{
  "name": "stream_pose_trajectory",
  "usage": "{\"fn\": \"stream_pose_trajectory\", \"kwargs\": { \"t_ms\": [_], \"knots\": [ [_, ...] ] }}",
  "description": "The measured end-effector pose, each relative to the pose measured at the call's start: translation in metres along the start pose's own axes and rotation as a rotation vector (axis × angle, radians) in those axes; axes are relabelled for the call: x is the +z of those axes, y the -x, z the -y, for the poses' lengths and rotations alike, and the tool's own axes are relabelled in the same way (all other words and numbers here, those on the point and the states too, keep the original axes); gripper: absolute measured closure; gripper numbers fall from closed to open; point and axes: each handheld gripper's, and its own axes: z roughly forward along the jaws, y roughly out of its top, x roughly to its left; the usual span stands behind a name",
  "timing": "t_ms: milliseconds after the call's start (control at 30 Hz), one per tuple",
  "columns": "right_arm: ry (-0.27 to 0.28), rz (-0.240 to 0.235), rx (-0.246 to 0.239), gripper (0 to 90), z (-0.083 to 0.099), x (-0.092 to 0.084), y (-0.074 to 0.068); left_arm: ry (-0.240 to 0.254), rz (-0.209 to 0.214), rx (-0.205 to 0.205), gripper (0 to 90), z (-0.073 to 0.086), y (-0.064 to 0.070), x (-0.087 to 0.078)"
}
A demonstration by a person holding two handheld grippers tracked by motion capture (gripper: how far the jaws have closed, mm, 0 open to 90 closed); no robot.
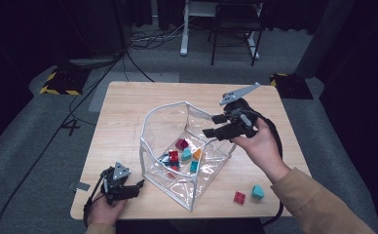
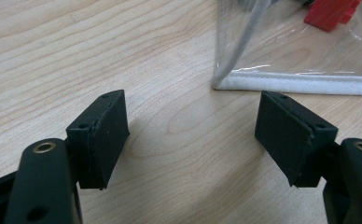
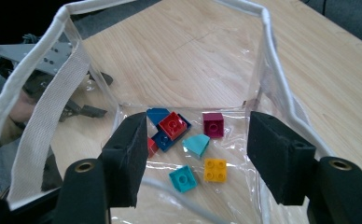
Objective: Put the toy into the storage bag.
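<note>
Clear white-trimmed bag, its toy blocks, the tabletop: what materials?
Clear white-trimmed bag: likely soft vinyl film, glossy; it creases and glints, with white woven-looking fabric edging. Toy blocks, e.g. the yellow studded one: likely moulded plastic, smooth, evenly coloured. Tabletop: light wood or wood-look laminate, matte, with visible grain.

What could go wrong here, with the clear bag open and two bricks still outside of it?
Nothing holds the clear bag: the left gripper is open beside its corner, so the bag may slide or sag. The open right gripper above the rim could snag it. The red brick and teal brick near the table edge might get knocked off.
</note>
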Motion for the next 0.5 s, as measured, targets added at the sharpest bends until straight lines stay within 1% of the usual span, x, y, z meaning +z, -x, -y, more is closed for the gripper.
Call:
{"fn": "stream_pose_trajectory", "kwargs": {
  "t_ms": [33, 67, 100, 133, 167, 200, 267, 300, 367, 400, 433, 500],
  "knots": [
    [0.0, 0.0, 0.0, 38.8, 0.0, 0.0, 0.0, -0.001, 0.0, 0.001, 26.1, 0.0, 0.0, 0.0],
    [0.014, 0.005, 0.001, 38.9, 0.006, -0.01, 0.001, -0.001, 0.0, 0.001, 26.0, 0.0, 0.0, 0.0],
    [0.014, 0.005, 0.001, 38.9, 0.006, -0.01, 0.001, 0.0, 0.0, 0.0, 26.0, 0.0, 0.0, 0.0],
    [0.023, 0.008, 0.003, 38.9, 0.009, -0.014, 0.001, -0.001, 0.0, 0.001, 26.1, 0.0, 0.0, 0.0],
    [0.035, 0.015, 0.004, 38.9, 0.014, -0.024, 0.002, -0.001, 0.0, 0.001, 26.1, 0.0, 0.0, 0.0],
    [0.035, 0.015, 0.004, 38.9, 0.014, -0.024, 0.002, -0.001, 0.0, 0.001, 26.1, 0.0, 0.0, 0.0],
    [0.044, 0.02, 0.005, 38.8, 0.021, -0.033, 0.003, 0.0, 0.0, 0.001, 26.1, 0.0, 0.0, 0.0],
    [0.052, 0.023, 0.005, 38.7, 0.027, -0.04, 0.003, -0.001, 0.0, 0.001, 26.0, 0.0, 0.0, 0.0],
    [0.055, 0.025, 0.006, 38.6, 0.03, -0.043, 0.003, 0.0, 0.0, 0.001, 26.1, 0.0, 0.0, 0.0],
    [0.056, 0.032, 0.011, 38.2, 0.038, -0.049, 0.004, 0.0, 0.0, 0.0, 26.0, 0.0, 0.0, 0.0],
    [0.056, 0.032, 0.011, 38.2, 0.038, -0.049, 0.004, 0.0, 0.0, 0.0, 26.1, 0.0, 0.0, 0.0],
    [0.064, 0.039, 0.02, 38.1, 0.047, -0.055, 0.006, 0.0, 0.0, 0.001, 26.1, 0.0, 0.0, 0.0]
  ]
}}
